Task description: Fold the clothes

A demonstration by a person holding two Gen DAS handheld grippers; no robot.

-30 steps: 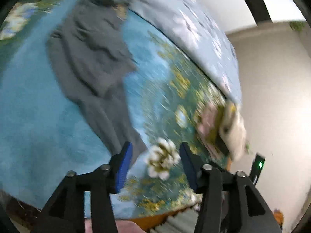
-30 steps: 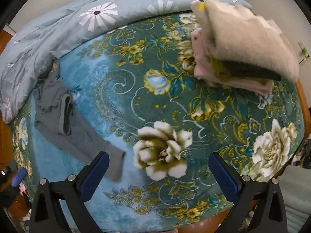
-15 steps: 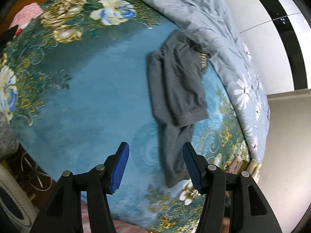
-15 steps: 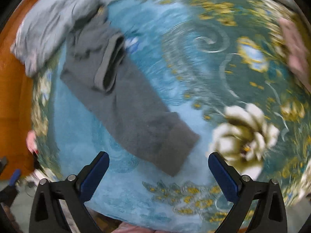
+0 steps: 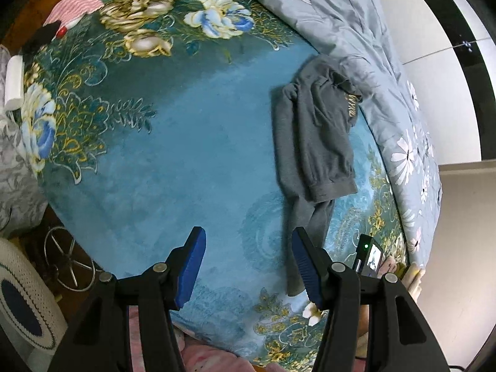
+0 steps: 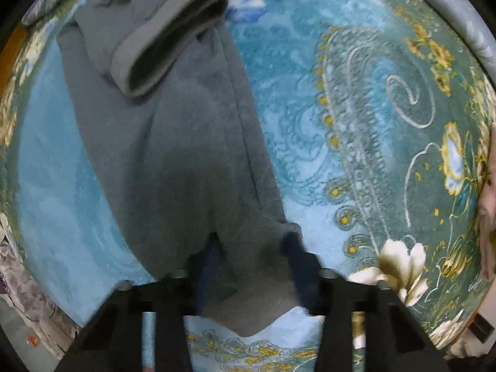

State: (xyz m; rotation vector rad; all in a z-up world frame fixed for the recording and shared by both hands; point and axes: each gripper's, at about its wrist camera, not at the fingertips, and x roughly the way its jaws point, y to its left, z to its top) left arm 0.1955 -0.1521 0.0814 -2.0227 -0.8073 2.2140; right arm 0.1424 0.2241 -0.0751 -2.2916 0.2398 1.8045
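A grey garment (image 5: 313, 142) lies crumpled on the blue floral bedspread (image 5: 173, 142), one part folded back over it and a long leg or sleeve trailing toward me. My left gripper (image 5: 248, 266) hangs open over bare bedspread, and the trailing end lies just right of its right finger. In the right wrist view the grey garment (image 6: 173, 155) fills the middle. My right gripper (image 6: 254, 263) is low on its cuffed end, its jaws closing, with the fabric bunched between the blurred fingers.
A grey quilt with white daisies (image 5: 372, 46) is heaped along the far side of the bed. Folded clothes (image 6: 488, 217) sit at the right edge. A pink striped item (image 5: 74, 3) lies on the far left corner, and a white fan (image 5: 21, 310) stands on the floor.
The right gripper came down from high over the bed onto the garment's end, and its wide jaws narrowed onto the cuff. The left view swung from the folded pile across to the blue middle.
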